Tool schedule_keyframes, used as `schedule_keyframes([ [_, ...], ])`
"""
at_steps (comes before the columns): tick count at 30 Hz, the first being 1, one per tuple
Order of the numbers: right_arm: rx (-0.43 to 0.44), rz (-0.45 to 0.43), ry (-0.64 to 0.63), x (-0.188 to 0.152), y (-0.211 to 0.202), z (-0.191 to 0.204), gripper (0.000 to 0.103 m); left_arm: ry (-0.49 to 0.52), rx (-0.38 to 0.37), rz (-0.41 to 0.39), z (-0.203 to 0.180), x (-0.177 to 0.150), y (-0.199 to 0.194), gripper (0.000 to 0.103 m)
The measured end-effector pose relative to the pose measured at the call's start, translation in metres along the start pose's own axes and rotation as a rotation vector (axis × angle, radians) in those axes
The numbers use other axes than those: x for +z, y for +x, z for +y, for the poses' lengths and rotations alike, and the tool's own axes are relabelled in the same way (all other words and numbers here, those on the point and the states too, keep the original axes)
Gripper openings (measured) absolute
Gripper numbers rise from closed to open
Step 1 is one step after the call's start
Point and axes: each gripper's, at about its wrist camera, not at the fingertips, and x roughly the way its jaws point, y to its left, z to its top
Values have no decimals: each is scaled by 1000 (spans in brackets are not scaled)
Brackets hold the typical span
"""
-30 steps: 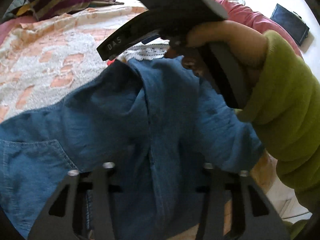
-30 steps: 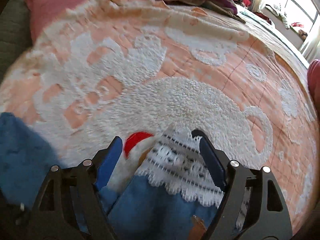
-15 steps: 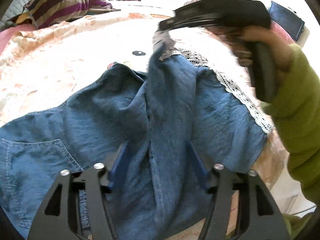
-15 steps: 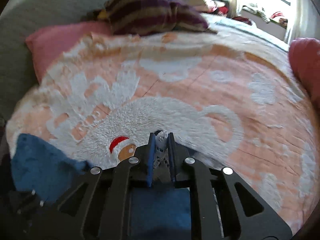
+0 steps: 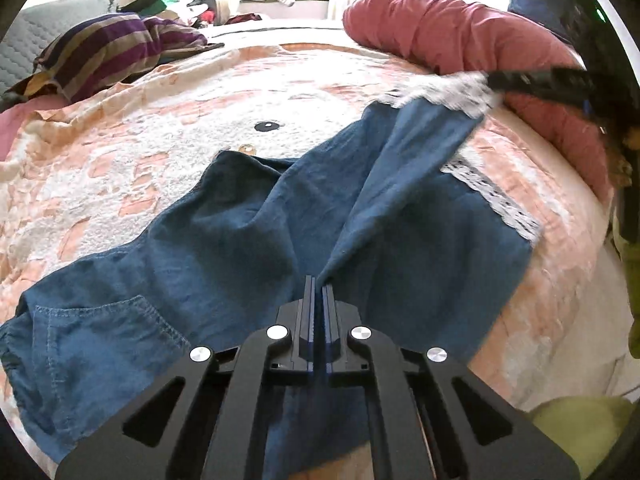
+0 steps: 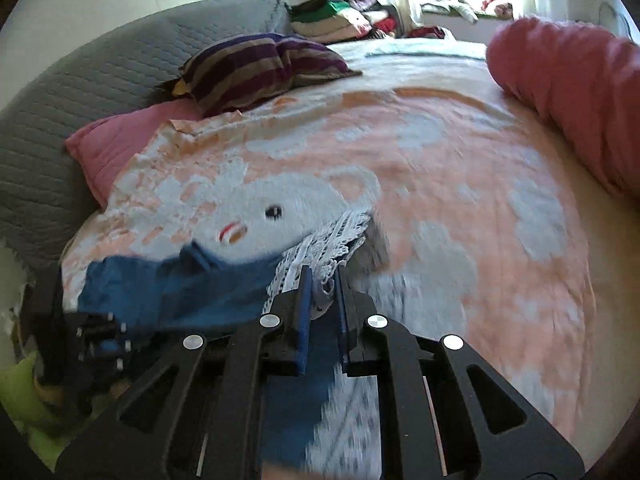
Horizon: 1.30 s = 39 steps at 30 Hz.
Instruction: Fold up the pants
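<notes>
- Change: left gripper (image 5: 319, 285), spread half a second ago, now has fingers pressed together, pinching a ridge of the pants (image 5: 224, 240); right gripper (image 6: 320, 280) stays clamped on the lace hem (image 6: 320, 240), raised further.
- Meaning: leg is stretched between two holds, seemingly ready to fold over.
- Location: pants on the bedspread (image 5: 160, 128).
- Count: two grippers, one pants, one striped pillow (image 5: 116, 52), one red bolster (image 5: 460, 36).

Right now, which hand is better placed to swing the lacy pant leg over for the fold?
The right. Its tool is shut on the lace hem at the leg's free end. The left tool pinches the blue pants mid-fabric, so it looks better placed to anchor.
</notes>
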Motion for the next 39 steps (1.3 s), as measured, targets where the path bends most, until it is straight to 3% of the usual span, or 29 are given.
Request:
schedule_keyframes([
  [4, -4, 64, 26, -36, -11, -5, 6, 31, -34, -16, -3, -9, -15, 2],
  [10, -21, 173, 103, -79, 4, -19, 6, 94, -66, 20, -18, -23, -18, 2],
  [19, -69, 224, 111, -97, 3, -33, 0, 140, -77, 60, -28, -31, -11, 2],
  [22, -32, 217, 132, -98, 0, -38, 0, 145, -82, 68, -29, -32, -8, 2],
  [24, 1, 193, 155, -95, -7, -43, 3, 145, -81, 68, -29, -32, -8, 3],
  [28, 11, 183, 150, -91, -7, -43, 26, 138, -80, 66, -29, -31, -6, 3],
  [31, 39, 210, 144, -93, 5, -39, 29, 140, -75, 64, -30, -31, -4, 3],
  [33, 39, 232, 126, -96, 15, -35, 24, 151, -71, 68, -33, -32, -2, 3],
  [34, 32, 236, 109, -97, 17, -33, 10, 163, -62, 71, -34, -32, -1, 2],
  [39, 23, 224, 42, -92, 0, -31, 5, 200, -68, 55, -37, -33, -11, 2],
])
